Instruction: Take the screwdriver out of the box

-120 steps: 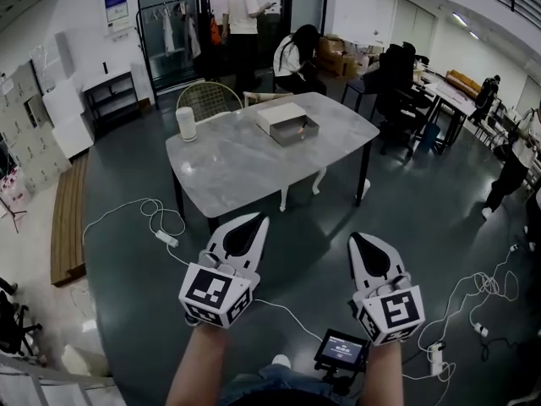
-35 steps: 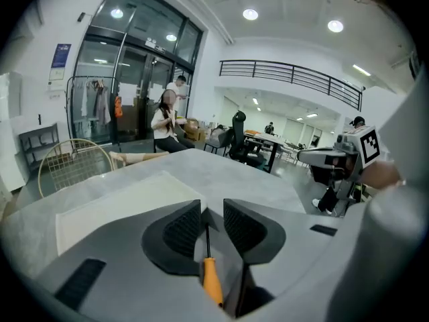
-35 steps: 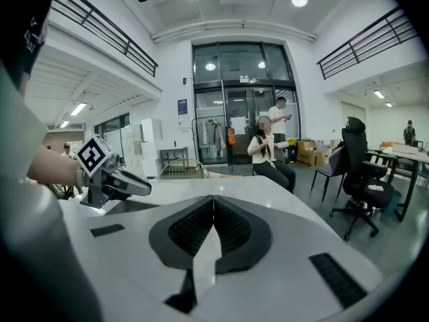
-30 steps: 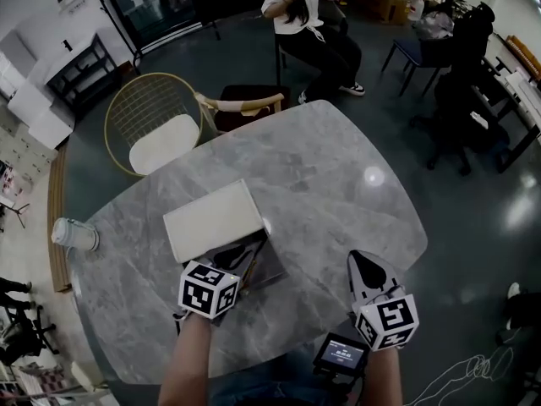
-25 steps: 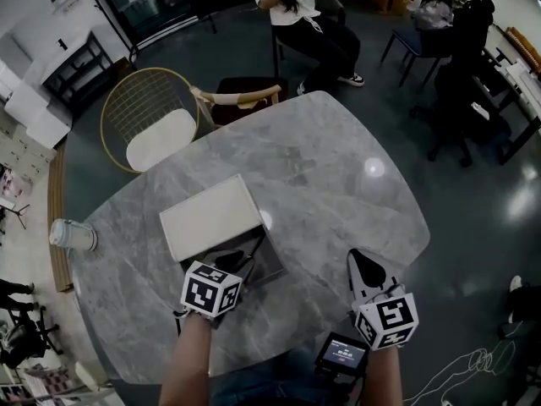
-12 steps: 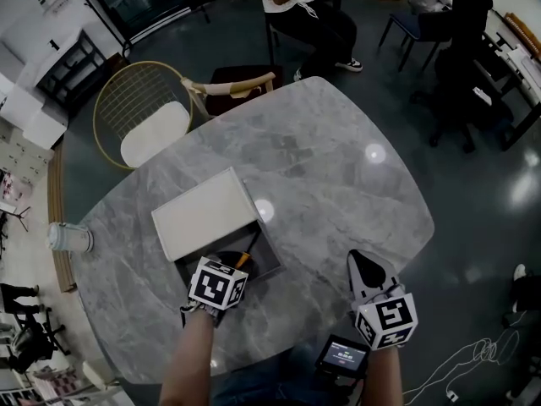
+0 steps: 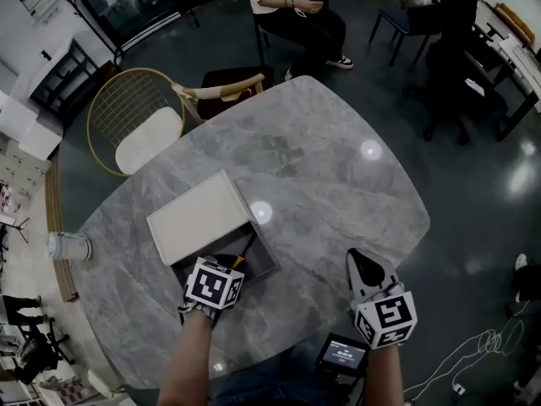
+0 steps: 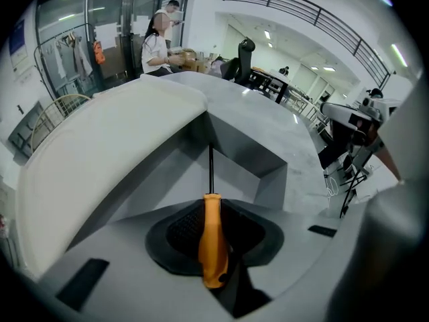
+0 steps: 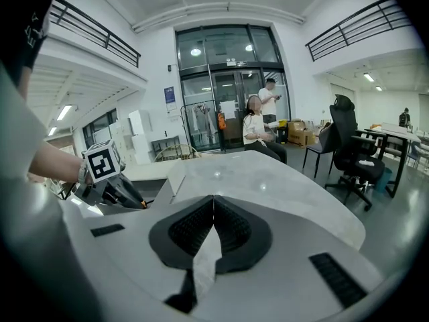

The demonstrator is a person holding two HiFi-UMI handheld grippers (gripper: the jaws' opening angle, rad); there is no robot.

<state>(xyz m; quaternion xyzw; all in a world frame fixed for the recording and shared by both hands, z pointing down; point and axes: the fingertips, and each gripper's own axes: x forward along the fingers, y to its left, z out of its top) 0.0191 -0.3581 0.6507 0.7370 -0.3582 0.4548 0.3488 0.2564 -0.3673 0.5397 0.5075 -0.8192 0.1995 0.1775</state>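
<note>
Your left tool (image 7: 225, 262) points steeply down into the open grey box (image 7: 268, 260), which sits toward the near left edge of the worktop (image 7: 330, 167), its white lid (image 7: 201, 216) just beside it on the far left side. The tool's jaws have just been closing and now press on the orange handle of the screwdriver (image 8: 212, 241). The handle runs up between the pads, and the dark shaft reaches past the tips toward the box's far inner corner. Your right tool (image 7: 363, 260) hovers by the near right edge, well apart from the box, jaws together on nothing.
</note>
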